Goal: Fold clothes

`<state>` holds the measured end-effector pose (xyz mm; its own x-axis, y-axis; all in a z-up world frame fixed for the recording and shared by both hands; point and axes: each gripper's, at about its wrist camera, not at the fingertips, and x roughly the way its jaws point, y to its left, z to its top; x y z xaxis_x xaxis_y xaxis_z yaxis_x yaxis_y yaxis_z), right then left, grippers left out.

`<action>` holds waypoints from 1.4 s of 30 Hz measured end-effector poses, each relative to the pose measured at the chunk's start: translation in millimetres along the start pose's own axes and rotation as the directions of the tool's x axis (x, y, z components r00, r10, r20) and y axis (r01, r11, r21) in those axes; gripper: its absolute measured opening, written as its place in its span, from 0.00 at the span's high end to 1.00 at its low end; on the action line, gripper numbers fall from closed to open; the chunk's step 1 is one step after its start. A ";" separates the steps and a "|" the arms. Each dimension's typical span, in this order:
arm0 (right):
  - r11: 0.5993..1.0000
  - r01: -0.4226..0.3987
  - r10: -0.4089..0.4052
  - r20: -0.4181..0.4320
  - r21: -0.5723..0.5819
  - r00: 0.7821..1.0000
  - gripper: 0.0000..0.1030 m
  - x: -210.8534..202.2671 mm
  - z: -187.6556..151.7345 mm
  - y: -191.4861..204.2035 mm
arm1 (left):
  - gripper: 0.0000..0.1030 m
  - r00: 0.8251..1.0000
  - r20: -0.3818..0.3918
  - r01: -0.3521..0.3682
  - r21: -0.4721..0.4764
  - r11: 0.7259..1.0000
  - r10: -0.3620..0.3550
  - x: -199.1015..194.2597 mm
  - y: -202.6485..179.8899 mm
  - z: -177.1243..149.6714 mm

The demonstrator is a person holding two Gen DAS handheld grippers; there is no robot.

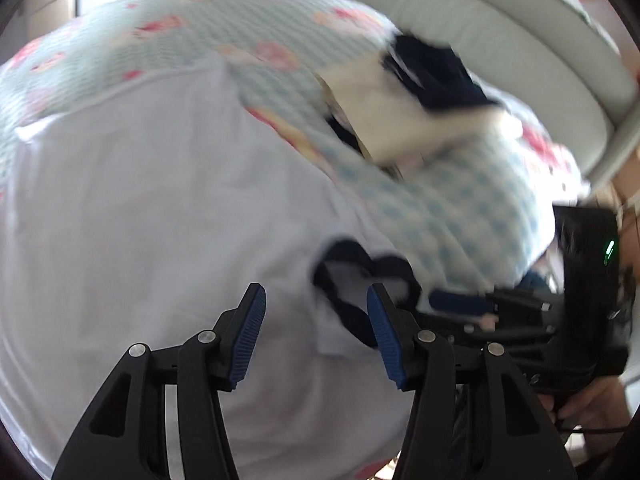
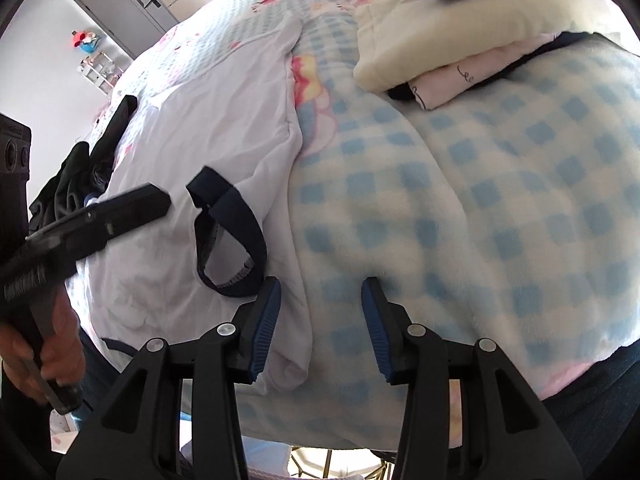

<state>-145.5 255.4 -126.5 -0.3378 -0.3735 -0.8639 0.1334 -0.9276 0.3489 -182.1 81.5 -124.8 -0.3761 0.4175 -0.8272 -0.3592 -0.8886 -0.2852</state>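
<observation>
White shirt with a navy-trimmed neckline is lying spread flat on the bed, and both grippers are hanging over its near part. Left gripper is hovering with its blue pads spread wide and nothing between them, white cloth under the gap and the navy collar just to the right of it. Right gripper is standing equally wide apart and empty, its gap sitting over the shirt's right edge, where a rolled white sleeve is meeting a blue-and-white checked blanket. In the right wrist view the left gripper's black body is reaching in from the left above the shirt, with a hand gripping its handle.

Leftward, the shirt is running broad and fairly smooth, leaving open cloth to the far side. Rightward, the fleecy blanket is bulging up beside the shirt's edge. Farther off, a stack of folded clothes, cream over pink with something navy on top, is sitting on the blanket, well apart from both grippers. Dark garments are lying crumpled at the shirt's left side.

A checked bedspread with pink figures is covering the bed. A pale padded headboard is curving along the far right in the blurred left view, and a grey cabinet is standing against the far wall.
</observation>
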 end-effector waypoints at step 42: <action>0.998 0.047 -0.045 0.066 -0.039 0.997 0.49 -7.3 43.5 21.6 | 0.41 0.985 0.116 -0.123 -0.056 0.991 0.129 -23.8 13.6 24.6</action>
<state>-180.7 238.2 -96.8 -0.4043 -0.3307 -0.8527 0.1533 -0.9437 0.2933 -199.1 64.2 -97.1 -0.5156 0.3191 -0.7952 -0.2617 -0.9424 -0.2085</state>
